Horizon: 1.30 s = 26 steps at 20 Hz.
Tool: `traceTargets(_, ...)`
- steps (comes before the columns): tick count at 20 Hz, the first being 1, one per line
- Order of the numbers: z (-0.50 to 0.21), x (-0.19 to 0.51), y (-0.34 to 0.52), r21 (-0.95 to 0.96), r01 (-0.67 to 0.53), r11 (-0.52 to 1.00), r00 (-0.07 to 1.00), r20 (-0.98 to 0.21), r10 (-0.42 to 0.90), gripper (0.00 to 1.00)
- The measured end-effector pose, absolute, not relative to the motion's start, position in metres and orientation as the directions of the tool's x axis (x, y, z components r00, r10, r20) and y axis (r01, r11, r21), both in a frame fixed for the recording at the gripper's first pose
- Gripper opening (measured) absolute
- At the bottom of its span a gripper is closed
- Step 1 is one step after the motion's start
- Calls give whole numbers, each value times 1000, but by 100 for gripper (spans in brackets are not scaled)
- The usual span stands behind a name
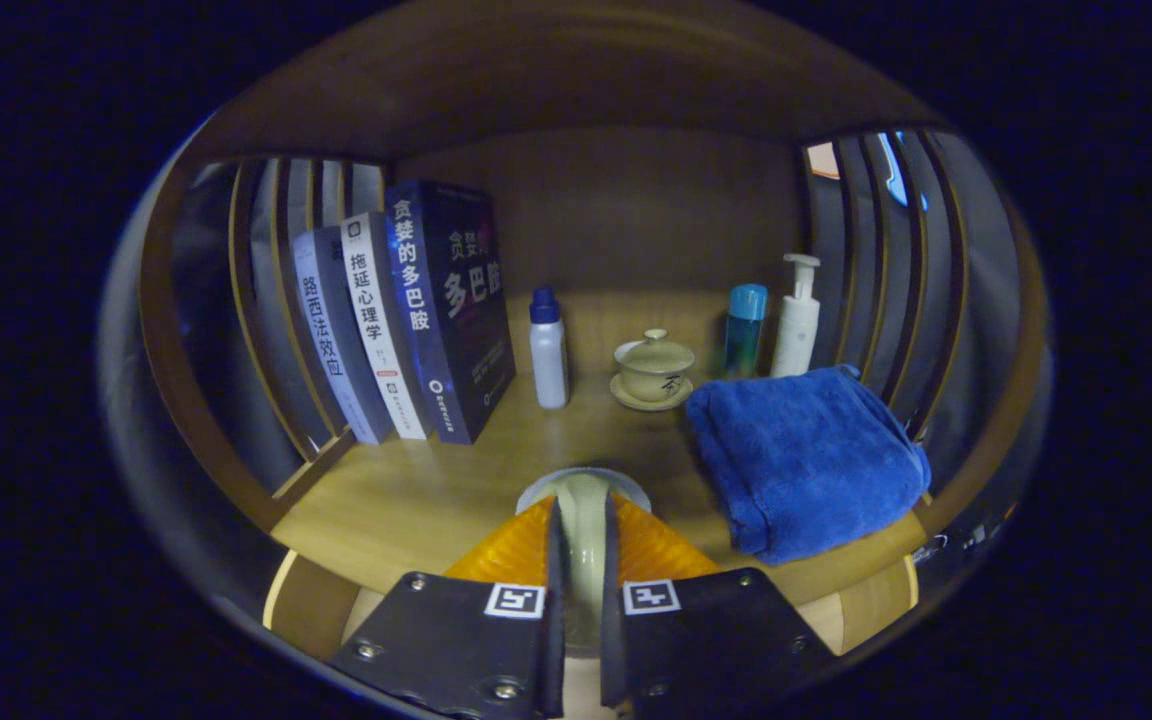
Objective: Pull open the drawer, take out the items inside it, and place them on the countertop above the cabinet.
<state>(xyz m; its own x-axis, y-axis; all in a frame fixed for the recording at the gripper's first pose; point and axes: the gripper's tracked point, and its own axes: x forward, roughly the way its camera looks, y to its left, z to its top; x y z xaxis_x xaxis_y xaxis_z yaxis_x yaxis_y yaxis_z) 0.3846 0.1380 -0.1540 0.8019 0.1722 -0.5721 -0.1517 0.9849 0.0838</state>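
Pale cup or small bowl: held between the two fingers of the gripper, which stand narrow and appear to press its sides; its rounded rim shows just ahead of the fingertips, low over the front of the wooden countertop. Whether it rests on the wood or hangs just above it I cannot tell.

Countertop: light wood, with a wooden back panel behind it and slatted sides to the left and right.

Blue towel: folded, thick, lying on the countertop to the right of the fingers, near the front edge.

Lidded tea bowl: pale, with a small knob on its lid, standing on a saucer beyond the fingers, near the towel's back corner.

White bottle with a blue cap: upright, left of the tea bowl.

Teal bottle: upright, right of the tea bowl, behind the towel.

White pump bottle: upright, just beside the teal bottle, close to the right-hand slats.

Books: three, standing on end, leaning toward the left-hand slats, well apart from the towel; the outermost has a dark cover, the two beside it paler spines.
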Motion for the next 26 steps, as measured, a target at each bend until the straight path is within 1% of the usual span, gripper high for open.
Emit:
traceTargets(2,-159,388,140,96,-162,982,796,-575,188,15)
traceTargets(5,-158,401,144,109,-158,981,816,-544,192,15)
traceTargets(6,-160,404,146,113,-156,981,818,-542,193,17)
traceTargets(8,-173,401,148,106,-151,983,797,-576,184,20)
traceTargets(9,-177,399,147,93,-153,984,789,-588,178,24)
traceTargets(11,-174,402,146,71,-152,986,808,-566,165,33)
traceTargets(12,-169,401,145,74,-147,986,811,-562,163,33)
traceTargets(13,-166,399,146,73,-138,988,814,-559,155,42)
traceTargets(14,-161,399,145,74,-133,988,820,-552,152,46)
traceTargets(16,-147,397,139,60,-118,991,842,-524,132,57)
traceTargets(18,-127,390,133,52,-113,992,863,-490,124,62)
traceTargets(21,-98,372,122,22,-102,995,896,-433,101,76)
traceTargets(22,-88,365,120,15,-101,995,905,-415,98,80)
traceTargets(25,-69,332,118,-23,-121,992,929,-356,105,98)
traceTargets(26,-61,319,120,-34,-130,991,936,-333,111,98)
